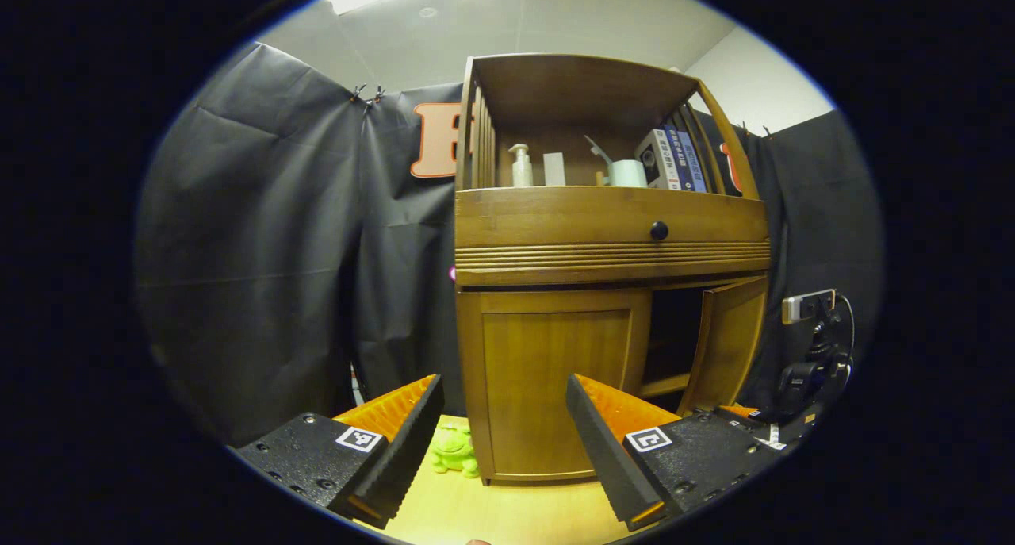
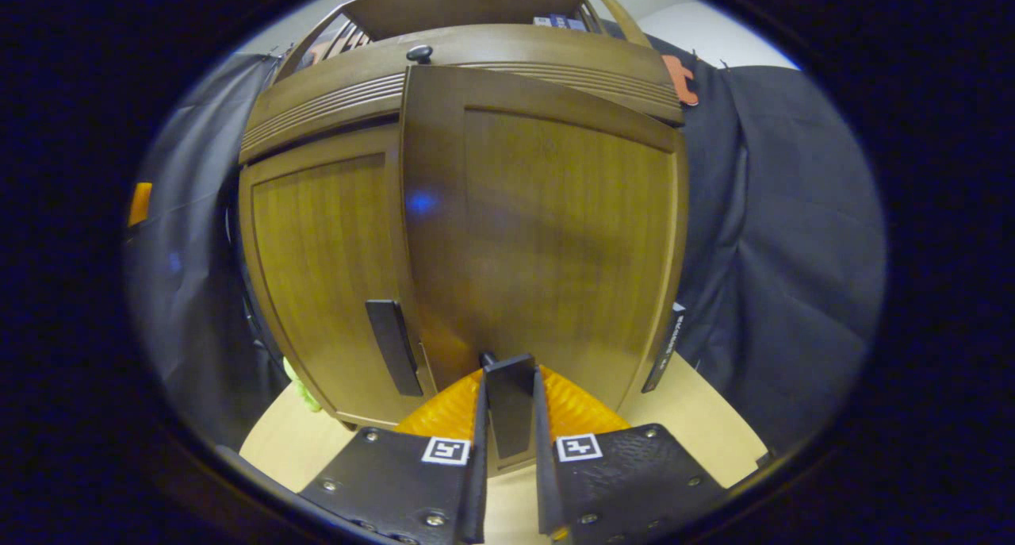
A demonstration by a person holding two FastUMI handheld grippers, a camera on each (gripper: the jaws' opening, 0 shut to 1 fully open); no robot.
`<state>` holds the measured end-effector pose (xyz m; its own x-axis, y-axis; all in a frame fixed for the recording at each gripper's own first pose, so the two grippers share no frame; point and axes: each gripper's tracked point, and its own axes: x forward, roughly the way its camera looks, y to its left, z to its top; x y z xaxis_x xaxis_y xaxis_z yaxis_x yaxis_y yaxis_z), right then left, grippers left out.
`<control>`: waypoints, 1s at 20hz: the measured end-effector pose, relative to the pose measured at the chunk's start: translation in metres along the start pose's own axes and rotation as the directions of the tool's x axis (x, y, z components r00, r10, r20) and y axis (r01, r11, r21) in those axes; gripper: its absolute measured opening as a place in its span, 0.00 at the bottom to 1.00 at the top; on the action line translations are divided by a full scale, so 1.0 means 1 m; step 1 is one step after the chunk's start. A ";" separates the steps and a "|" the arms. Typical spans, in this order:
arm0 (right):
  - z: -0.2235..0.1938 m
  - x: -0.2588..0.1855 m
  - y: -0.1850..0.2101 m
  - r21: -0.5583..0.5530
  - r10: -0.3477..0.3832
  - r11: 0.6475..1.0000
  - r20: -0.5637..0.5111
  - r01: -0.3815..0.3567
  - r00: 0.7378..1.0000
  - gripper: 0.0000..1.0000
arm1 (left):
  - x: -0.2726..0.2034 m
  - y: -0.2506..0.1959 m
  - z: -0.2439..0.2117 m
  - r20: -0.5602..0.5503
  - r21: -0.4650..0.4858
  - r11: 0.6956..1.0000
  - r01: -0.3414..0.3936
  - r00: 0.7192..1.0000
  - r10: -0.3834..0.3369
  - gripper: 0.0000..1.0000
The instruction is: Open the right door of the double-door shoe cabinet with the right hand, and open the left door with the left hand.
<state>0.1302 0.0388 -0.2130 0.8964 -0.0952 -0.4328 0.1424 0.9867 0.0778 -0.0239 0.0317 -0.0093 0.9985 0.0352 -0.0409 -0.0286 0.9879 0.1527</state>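
The shoe cabinet stands on the light tabletop; its right door is ajar, the right gripper clamped on that door's dark handle. The left door is closed, and before it the left gripper hangs with fingers spread. A green toy lies beside the cabinet's left foot.

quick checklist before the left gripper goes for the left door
1. Right door swung open: ok.
2. Right gripper shut on the right door handle: ok.
3. Left door shut, not yet opened: ok.
4. Left gripper open, short of the cabinet: ok.
5. Left door handle free to grasp: ok.
6. Green toy out of the door's swing: cannot tell.
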 end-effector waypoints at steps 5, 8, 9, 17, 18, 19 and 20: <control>0.002 0.000 -0.013 0.017 -0.007 1.000 -0.012 0.007 1.000 0.22 | -0.004 -0.030 0.000 0.001 0.003 0.997 0.081 0.997 -0.081 0.92; 0.007 -0.001 -0.009 0.008 -0.024 1.000 -0.009 0.024 1.000 0.22 | -0.002 -0.050 -0.002 -0.006 -0.006 0.991 0.134 0.991 -0.134 0.96; 0.009 -0.005 -0.007 0.010 -0.028 1.000 -0.009 0.028 1.000 0.22 | -0.003 -0.056 -0.003 -0.008 -0.009 0.989 0.150 0.989 -0.150 0.96; 0.014 -0.037 -0.043 0.012 -0.119 0.993 -0.007 0.119 0.993 0.21 | 0.002 -0.093 -0.006 -0.003 -0.024 0.969 0.246 0.969 -0.246 0.96; 0.013 -0.040 -0.048 0.016 -0.127 0.992 -0.007 0.127 0.992 0.21 | 0.004 -0.096 -0.006 -0.004 -0.025 0.967 0.255 0.967 -0.255 0.96; 0.012 -0.042 -0.052 0.022 -0.136 0.990 -0.010 0.136 0.991 0.22 | 0.004 -0.099 -0.008 -0.007 -0.026 0.964 0.263 0.965 -0.264 0.96; 0.013 -0.045 -0.059 0.029 -0.148 0.988 -0.011 0.149 0.989 0.22 | 0.005 -0.103 -0.010 -0.009 -0.028 0.962 0.271 0.962 -0.271 0.96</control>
<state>0.0870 -0.0165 -0.1861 0.8609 -0.2393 -0.4490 0.2864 0.9573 0.0389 -0.0167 -0.0679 -0.0347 0.9684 -0.2327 -0.0901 0.2418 0.9643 0.1081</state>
